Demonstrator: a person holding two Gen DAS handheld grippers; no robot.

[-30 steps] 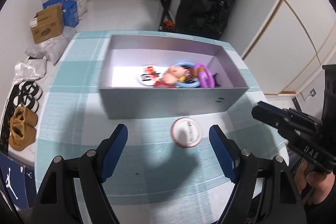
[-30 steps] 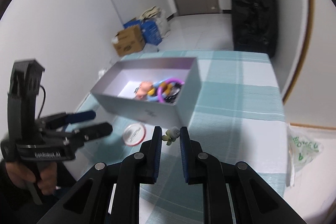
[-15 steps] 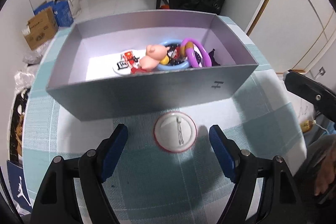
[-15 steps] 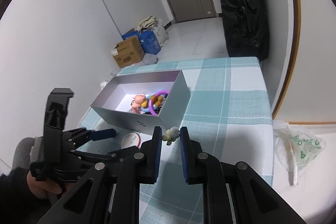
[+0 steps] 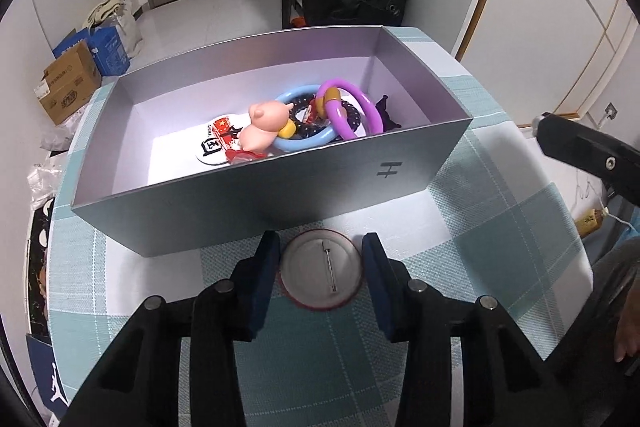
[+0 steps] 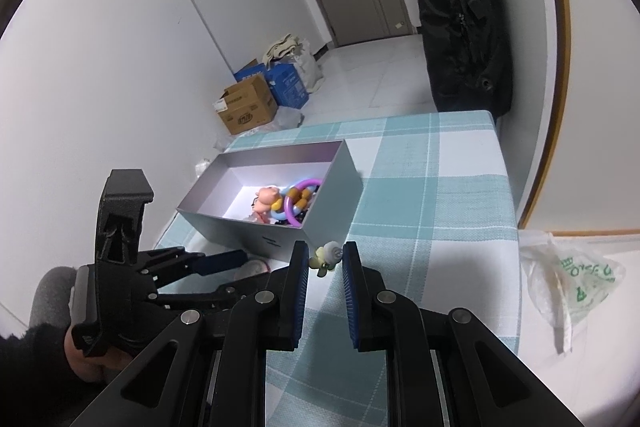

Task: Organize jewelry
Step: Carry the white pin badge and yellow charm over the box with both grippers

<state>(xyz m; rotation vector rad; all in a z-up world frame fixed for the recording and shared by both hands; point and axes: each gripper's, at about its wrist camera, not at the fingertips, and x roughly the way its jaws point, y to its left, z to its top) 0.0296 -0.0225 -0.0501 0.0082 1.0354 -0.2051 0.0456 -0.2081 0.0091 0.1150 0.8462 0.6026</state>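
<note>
A round white pin badge (image 5: 322,275) with a red rim lies pin side up on the checked cloth, just in front of the grey box (image 5: 280,191). My left gripper (image 5: 320,255) points down over it. Its jaws are closing, and both blue pads touch the badge's rim. The box holds a pink pig figure (image 5: 264,125), a blue ring (image 5: 308,143), a purple ring (image 5: 360,103) and a printed badge (image 5: 218,145). My right gripper (image 6: 325,259) is shut on a small cream snail-like charm (image 6: 327,254) and hovers off the box's near corner (image 6: 304,231).
The teal checked cloth (image 6: 432,195) covers the table, whose right edge drops to the floor where a plastic bag (image 6: 568,279) lies. A black bag (image 6: 460,7) hangs behind the table. Cardboard boxes (image 6: 248,107) sit on the floor to the left.
My left gripper came closer to the box and lower over the pin badge. Its jaws went from wide apart to closed against the badge's rim. The right gripper kept the charm.
</note>
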